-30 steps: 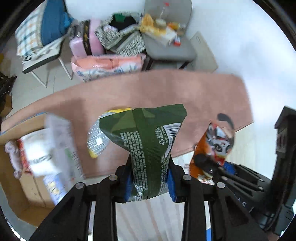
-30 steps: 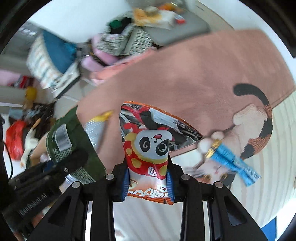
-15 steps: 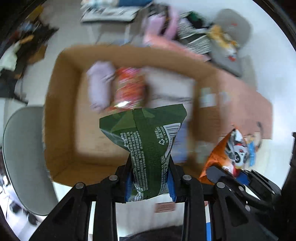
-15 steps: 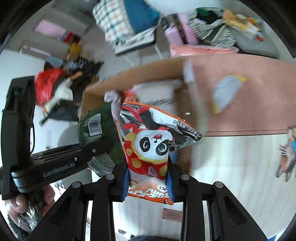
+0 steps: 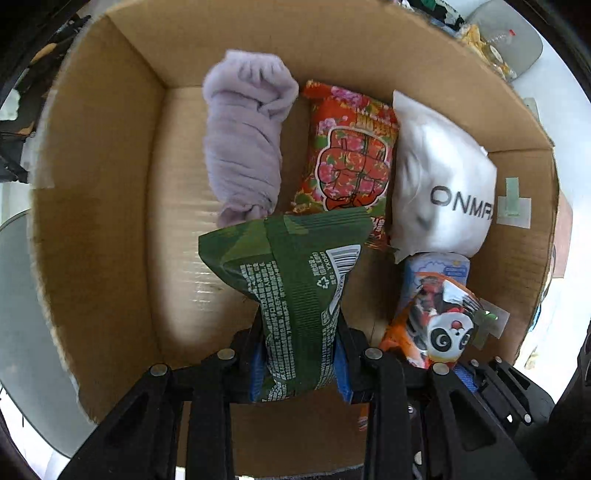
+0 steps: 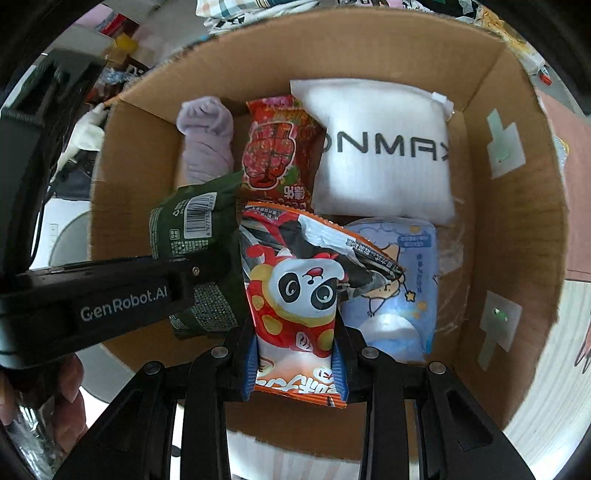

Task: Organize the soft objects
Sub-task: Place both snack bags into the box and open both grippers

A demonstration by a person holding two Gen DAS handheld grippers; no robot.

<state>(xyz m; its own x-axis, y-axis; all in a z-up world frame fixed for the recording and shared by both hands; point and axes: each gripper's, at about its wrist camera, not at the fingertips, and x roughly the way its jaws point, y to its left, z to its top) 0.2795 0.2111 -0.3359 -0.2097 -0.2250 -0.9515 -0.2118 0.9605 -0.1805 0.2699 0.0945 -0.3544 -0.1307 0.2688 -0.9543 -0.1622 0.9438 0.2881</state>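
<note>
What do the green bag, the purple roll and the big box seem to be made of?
Green bag: probably glossy plastic film, creased, with a printed barcode and a sealed edge.
Purple roll: soft matte knit or fleece fabric, judging by its fuzzy folds; the exact fibre is unclear.
Box: brown corrugated cardboard, matte, with ribbed lines and rough cut edges.

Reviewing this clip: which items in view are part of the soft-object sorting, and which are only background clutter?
Part of the job: green packet in left gripper; panda packet in right gripper; cardboard box; lavender cloth roll; red floral packet; white pouch; blue tissue pack.

Just lying about: grey chair; clothes pile.
</note>
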